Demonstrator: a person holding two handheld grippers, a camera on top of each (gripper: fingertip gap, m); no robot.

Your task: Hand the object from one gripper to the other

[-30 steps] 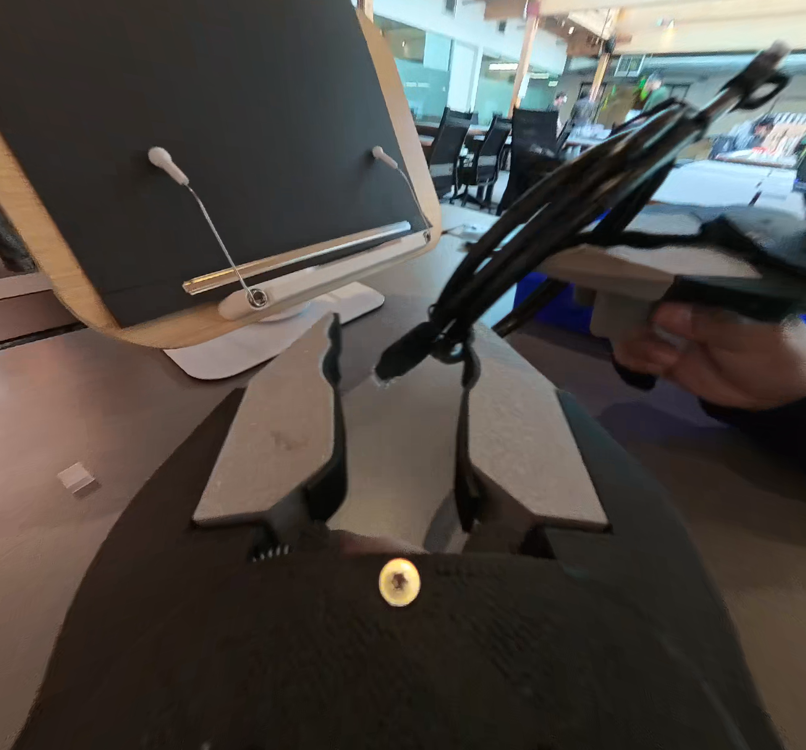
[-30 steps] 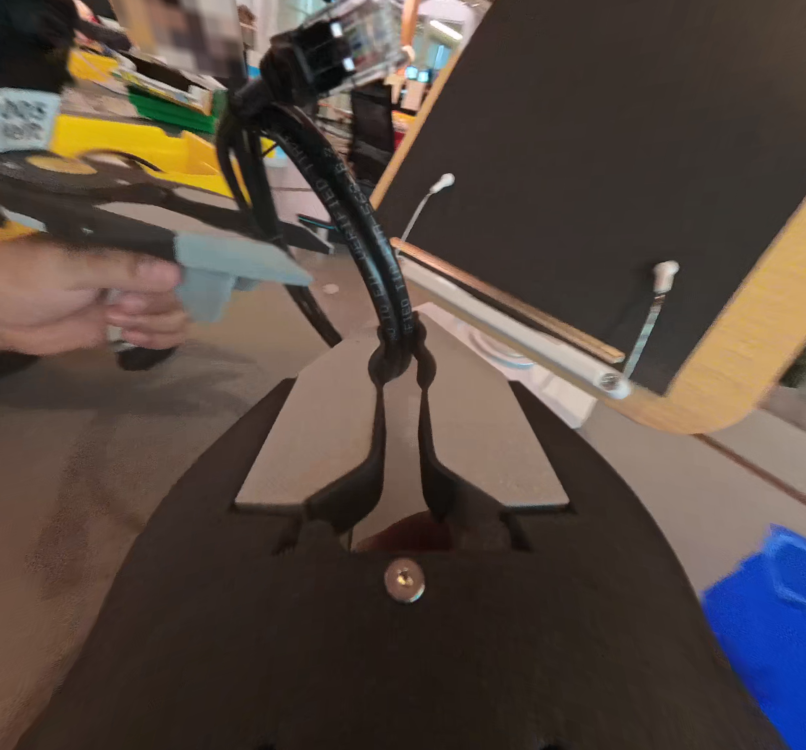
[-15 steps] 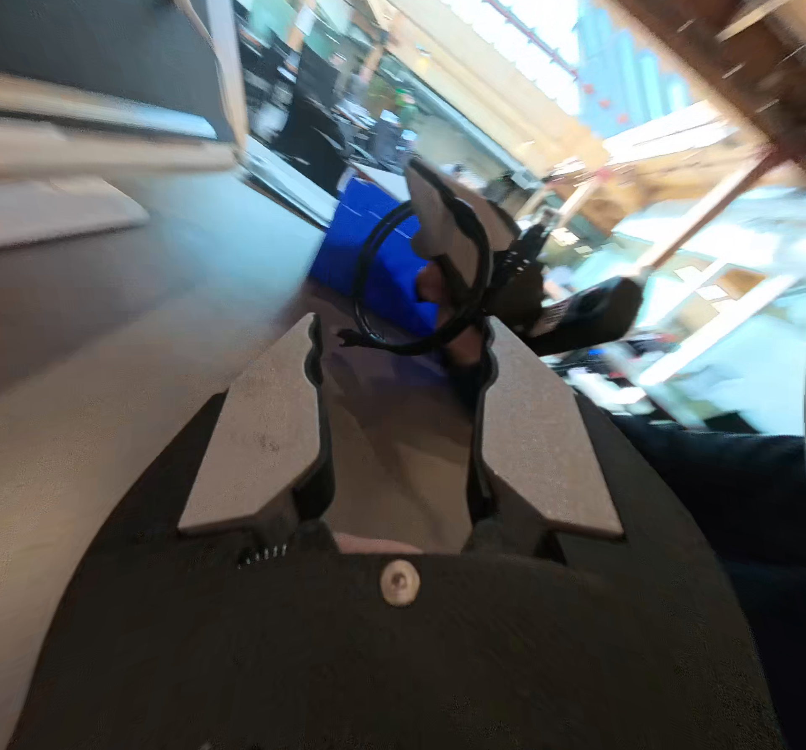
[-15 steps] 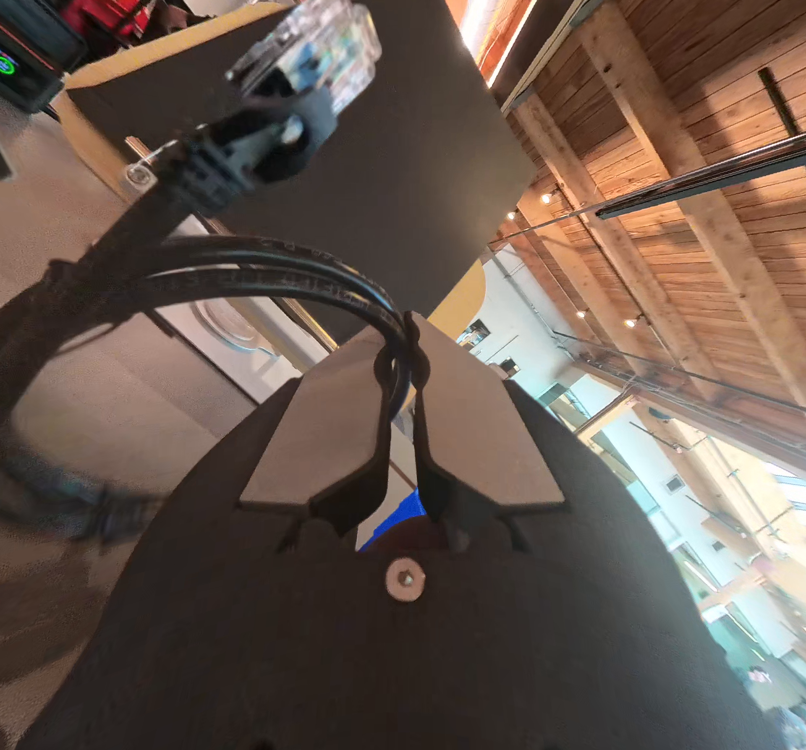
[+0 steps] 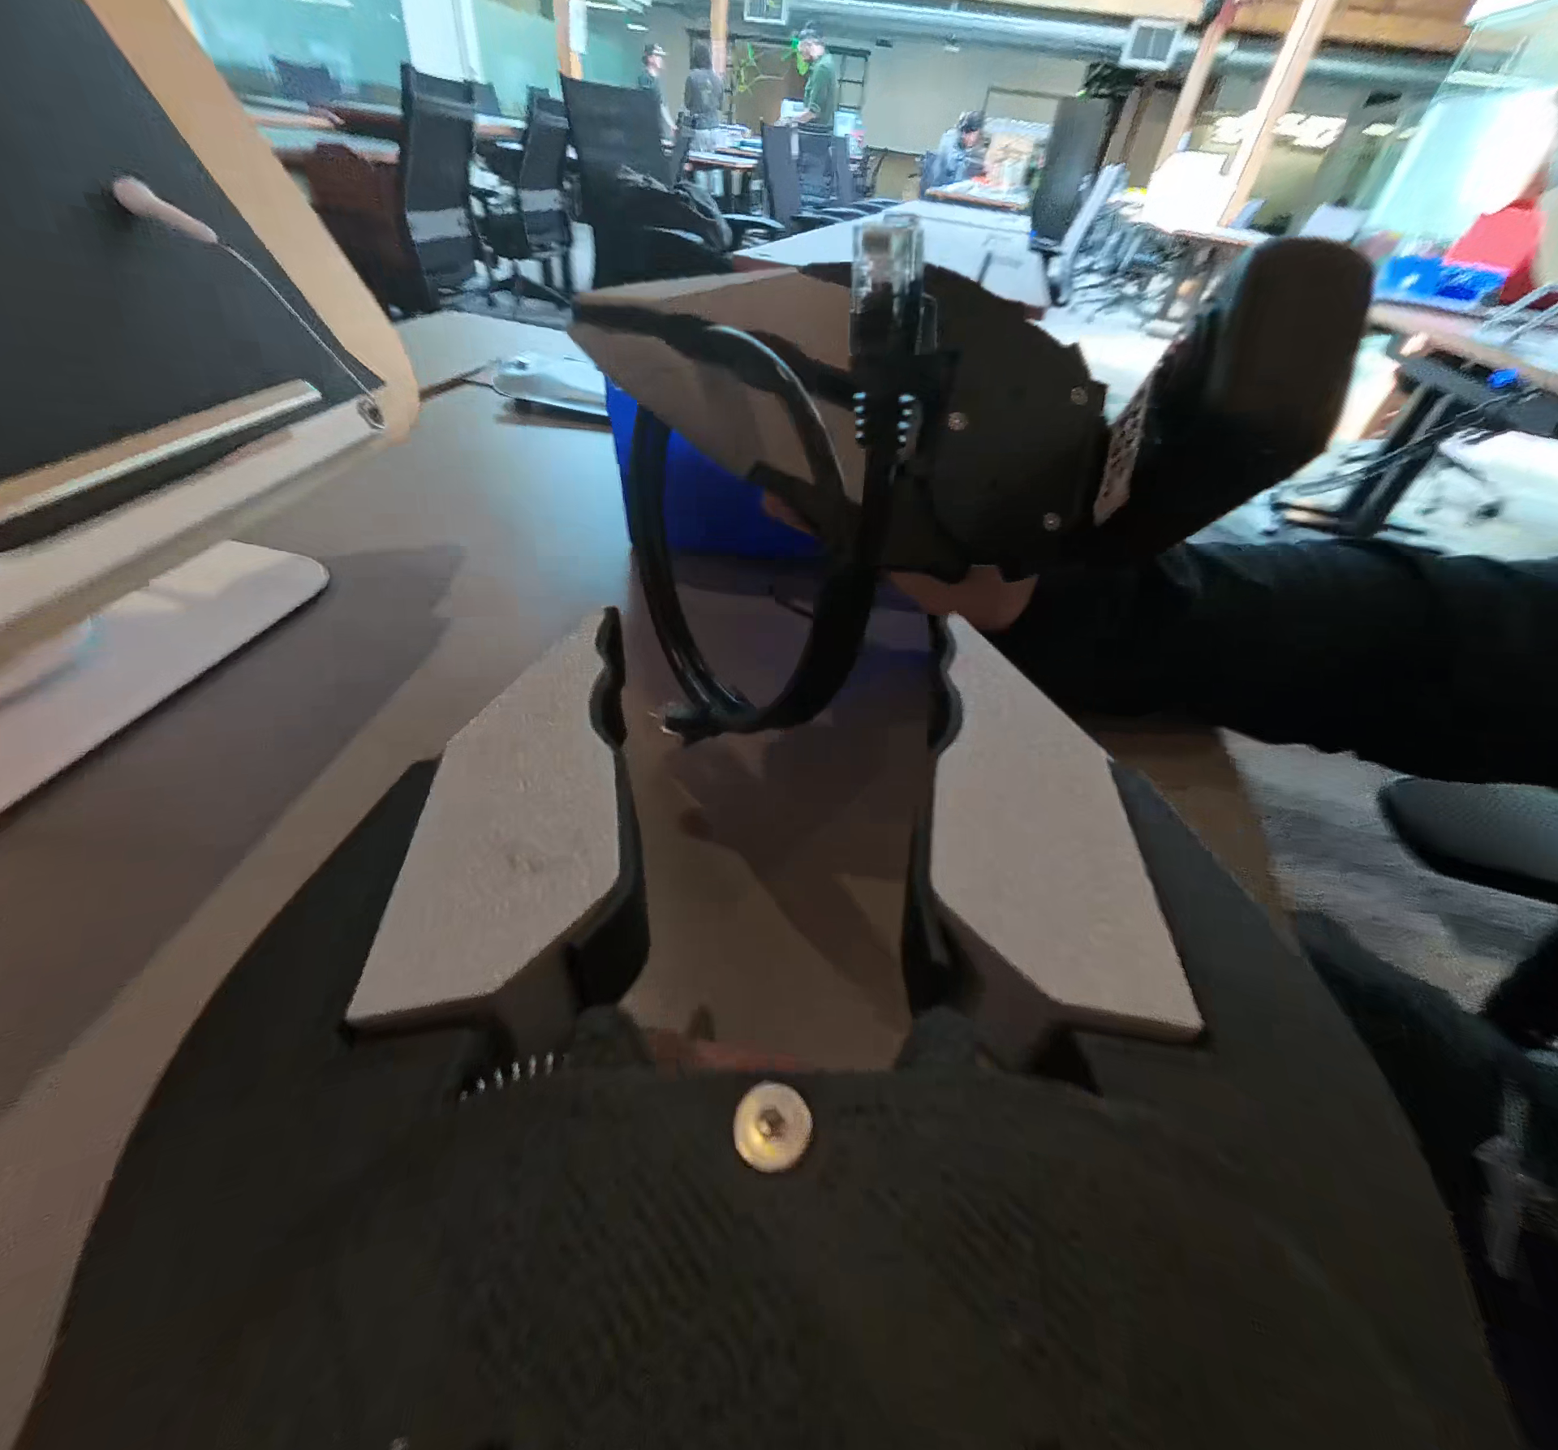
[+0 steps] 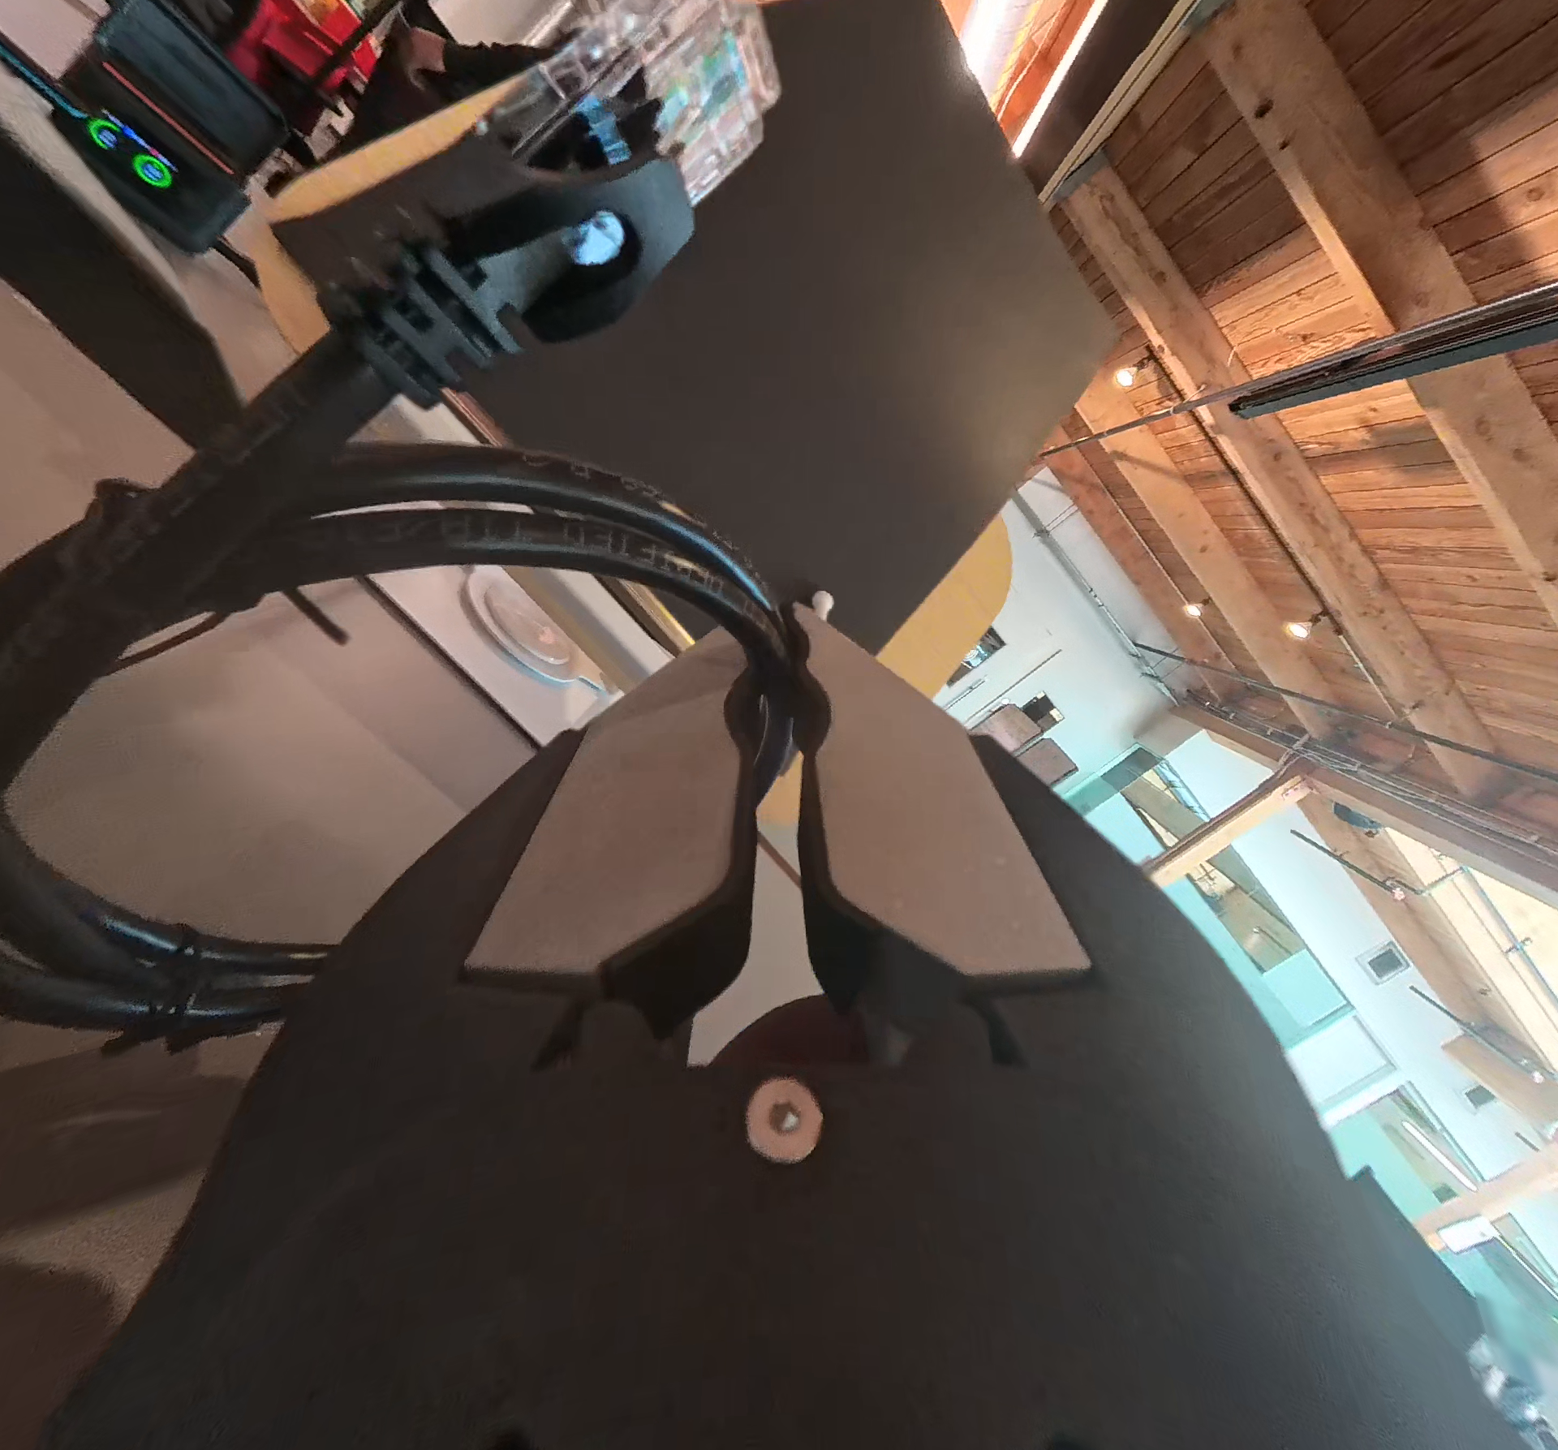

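Our right gripper, jaws clenched, grips a coiled black cable with white printed lettering and a clear plastic plug; our left gripper waits, jaws released, above the brown worktop

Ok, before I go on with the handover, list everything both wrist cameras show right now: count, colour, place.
Cable bundle: one, black, coiled and tied, pinched in the right gripper; in the left view it hangs ahead of the open fingers.
Cable plug: one, clear, pointing up at the top of the coil.
Book stand: one, black board with a wood edge on a white base, on the table's left.
Bin: one, blue, behind the coil.
Table: one, dark brown, under everything.
Office chairs: several, black, in the background.
People: several, far back, too small to count.
Right gripper: shut on the cable.
Left gripper: open, empty.
Sleeve: black, behind the right gripper.
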